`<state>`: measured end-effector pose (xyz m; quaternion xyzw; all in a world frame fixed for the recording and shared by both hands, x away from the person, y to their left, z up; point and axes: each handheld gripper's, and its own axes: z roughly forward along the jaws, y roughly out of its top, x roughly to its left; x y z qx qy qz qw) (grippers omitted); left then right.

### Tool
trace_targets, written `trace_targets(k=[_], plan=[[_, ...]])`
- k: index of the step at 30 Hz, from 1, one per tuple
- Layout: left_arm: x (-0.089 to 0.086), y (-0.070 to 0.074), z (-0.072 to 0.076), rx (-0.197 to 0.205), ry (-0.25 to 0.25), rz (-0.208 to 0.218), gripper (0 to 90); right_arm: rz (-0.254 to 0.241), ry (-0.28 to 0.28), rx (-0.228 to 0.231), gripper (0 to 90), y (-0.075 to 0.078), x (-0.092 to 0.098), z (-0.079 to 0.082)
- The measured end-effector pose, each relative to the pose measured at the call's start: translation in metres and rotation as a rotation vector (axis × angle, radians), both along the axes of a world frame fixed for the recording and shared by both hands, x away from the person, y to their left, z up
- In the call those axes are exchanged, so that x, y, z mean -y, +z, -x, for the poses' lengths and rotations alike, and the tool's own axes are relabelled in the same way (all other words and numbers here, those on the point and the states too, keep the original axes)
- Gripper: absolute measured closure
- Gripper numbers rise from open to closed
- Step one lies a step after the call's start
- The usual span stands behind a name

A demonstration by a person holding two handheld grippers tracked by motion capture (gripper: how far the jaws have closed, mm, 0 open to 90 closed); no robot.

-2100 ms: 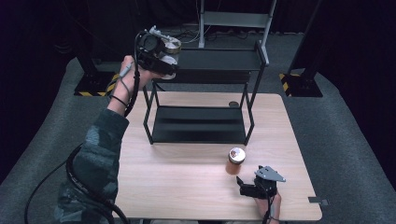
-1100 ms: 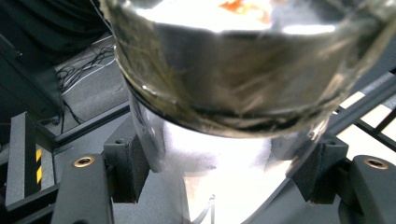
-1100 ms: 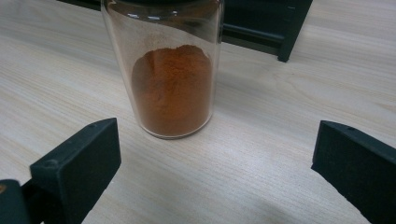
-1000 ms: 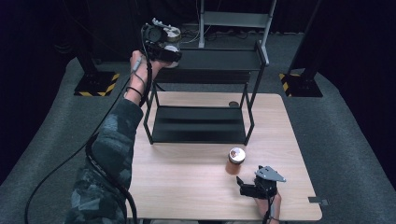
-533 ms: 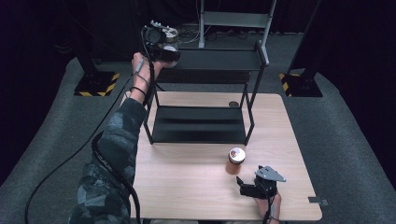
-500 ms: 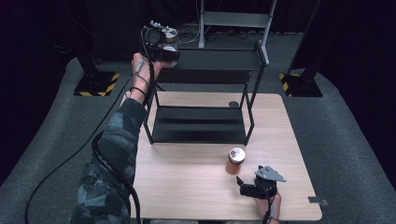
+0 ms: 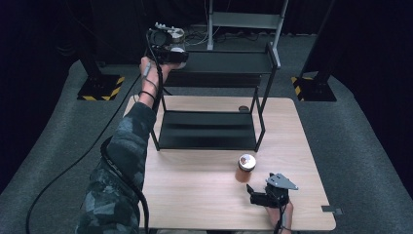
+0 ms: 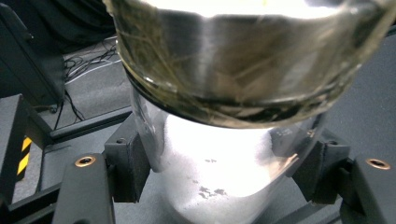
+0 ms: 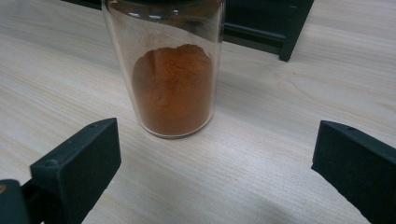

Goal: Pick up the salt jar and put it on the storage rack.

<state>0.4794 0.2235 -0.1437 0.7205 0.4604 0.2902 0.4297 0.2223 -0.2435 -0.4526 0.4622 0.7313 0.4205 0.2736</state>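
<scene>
My left gripper (image 7: 176,52) is raised at the left end of the black shelf rack's top shelf (image 7: 229,63), shut on a glass jar of white powder (image 8: 219,172). In the left gripper view that jar sits between the two black pads (image 8: 130,163), its lid end close to the camera. A second glass jar (image 7: 245,167) holding orange-brown powder (image 9: 175,88) stands upright on the wooden table (image 7: 195,190). My right gripper (image 7: 252,194) rests on the table just in front of it, jaws wide apart and pointing at the jar without touching it.
The black two-level shelf rack (image 7: 209,131) takes up the far half of the table, with a small dark round object (image 7: 243,108) by its right rear leg. A cable (image 7: 122,175) trails along the left sleeve. Grey carpet and yellow-black marked stand bases (image 7: 100,90) surround the table.
The left hand with its jar has moved from left of the rack to the left end of the top shelf, then held almost still. The right gripper has stayed put.
</scene>
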Motion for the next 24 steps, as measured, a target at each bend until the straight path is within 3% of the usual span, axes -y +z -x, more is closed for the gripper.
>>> trace_targets(k=[19,22,24], plan=[[0.0031,0.0030,-0.0043,-0.010,-0.004,-0.009,30.8,-0.005,-0.001,0.003,0.0,-0.0006,0.0007,0.0004],[0.0034,0.0054,-0.0057,-0.025,-0.008,-0.015,30.2,-0.004,-0.001,0.002,0.0,-0.0004,0.0005,0.0003],[0.0044,0.0095,-0.0099,-0.062,-0.014,-0.029,25.5,-0.003,-0.001,0.002,0.0,-0.0004,0.0004,0.0003]])
